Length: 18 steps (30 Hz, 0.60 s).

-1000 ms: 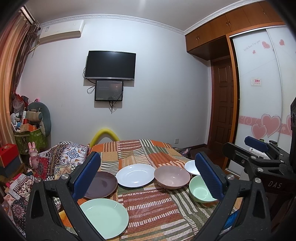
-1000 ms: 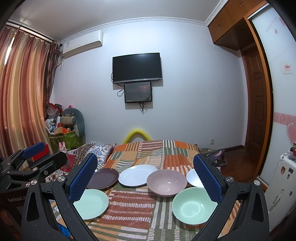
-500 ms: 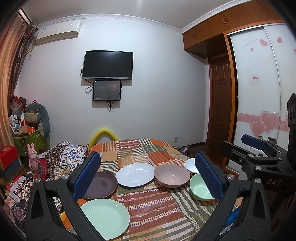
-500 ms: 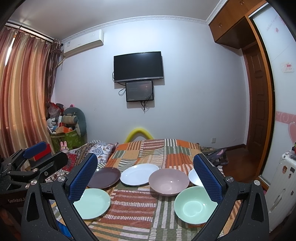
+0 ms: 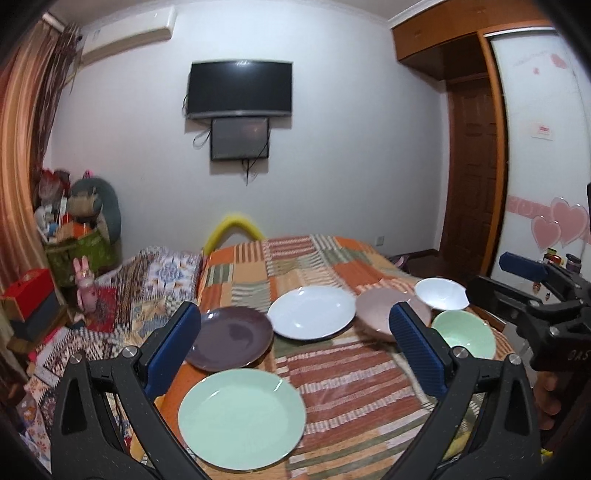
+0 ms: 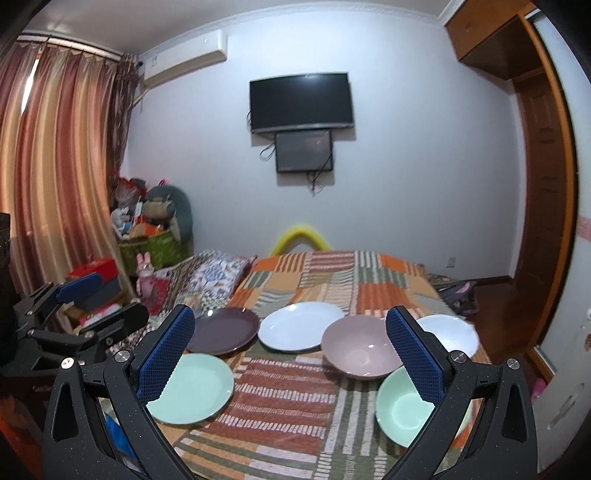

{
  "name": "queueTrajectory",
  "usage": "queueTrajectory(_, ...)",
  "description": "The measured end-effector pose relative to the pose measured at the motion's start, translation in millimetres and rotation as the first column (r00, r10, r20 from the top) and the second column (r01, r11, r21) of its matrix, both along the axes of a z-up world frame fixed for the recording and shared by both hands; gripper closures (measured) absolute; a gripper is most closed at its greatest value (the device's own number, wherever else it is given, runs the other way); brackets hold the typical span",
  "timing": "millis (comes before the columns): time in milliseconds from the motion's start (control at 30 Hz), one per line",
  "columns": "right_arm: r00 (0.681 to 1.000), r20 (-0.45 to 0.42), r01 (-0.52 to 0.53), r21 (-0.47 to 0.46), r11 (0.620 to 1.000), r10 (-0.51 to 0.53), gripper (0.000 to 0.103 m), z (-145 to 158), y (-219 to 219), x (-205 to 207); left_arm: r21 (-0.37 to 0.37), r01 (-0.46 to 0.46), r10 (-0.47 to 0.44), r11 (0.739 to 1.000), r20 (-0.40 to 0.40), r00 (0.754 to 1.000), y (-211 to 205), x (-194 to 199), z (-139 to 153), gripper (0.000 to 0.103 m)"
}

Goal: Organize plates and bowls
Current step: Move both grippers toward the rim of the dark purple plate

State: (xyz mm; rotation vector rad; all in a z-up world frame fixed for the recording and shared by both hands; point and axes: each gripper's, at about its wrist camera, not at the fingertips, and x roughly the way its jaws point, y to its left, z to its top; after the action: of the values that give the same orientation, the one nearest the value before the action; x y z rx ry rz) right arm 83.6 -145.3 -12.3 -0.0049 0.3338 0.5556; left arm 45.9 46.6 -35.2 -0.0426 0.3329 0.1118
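Facing a plain pale wall (image 6: pixel 406 155) ahead of the gripper, carrying a dark television (image 6: pixel 301 103) with a smaller screen (image 6: pixel 303 150) mounted just beneath. Showing an air conditioner (image 6: pixel 184 55) high up to the left, beside striped reddish curtains (image 6: pixel 55 166) glowing with light. Displaying a wooden door (image 5: pixel 474 162) and overhead cabinets (image 5: pixel 436 33) to the right. Spreading a patchwork bedspread (image 6: pixel 332 273) below.
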Motion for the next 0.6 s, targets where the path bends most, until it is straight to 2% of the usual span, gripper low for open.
queueTrajectory(100,0.999,-0.041,-0.036,-0.014,0.999,0.035,0.0,-9.4,12.3,13.2,-0.024,-0.006,0.005,1.0,-0.028,1.0,20.6,12.3,-9.1,0.0)
queueTrajectory(333,0.986,-0.133,-0.105,-0.035,0.994,0.099,0.0,-29.5,41.3,47.2,0.005,-0.077,0.077,0.997,-0.124,0.989,69.5,53.0,-37.9,0.0)
queueTrajectory(433,0.971,-0.193,-0.148,-0.028,0.989,0.14,0.0,-38.4,54.0,64.8,-0.005,-0.07,0.068,0.998,-0.177,0.982,87.8,72.3,-51.0,0.0)
queueTrajectory(567,0.951,-0.246,-0.197,-0.023,0.98,0.186,0.0,-50.4,74.3,85.3,-0.059,-0.051,0.037,0.997,-0.226,0.973,118.7,95.8,-71.1,0.0)
queueTrajectory(600,0.946,-0.259,-0.209,-0.024,0.978,0.196,0.0,-53.7,79.9,90.8,-0.058,-0.057,0.042,0.997,-0.238,0.97,125.0,101.6,-75.3,0.003)
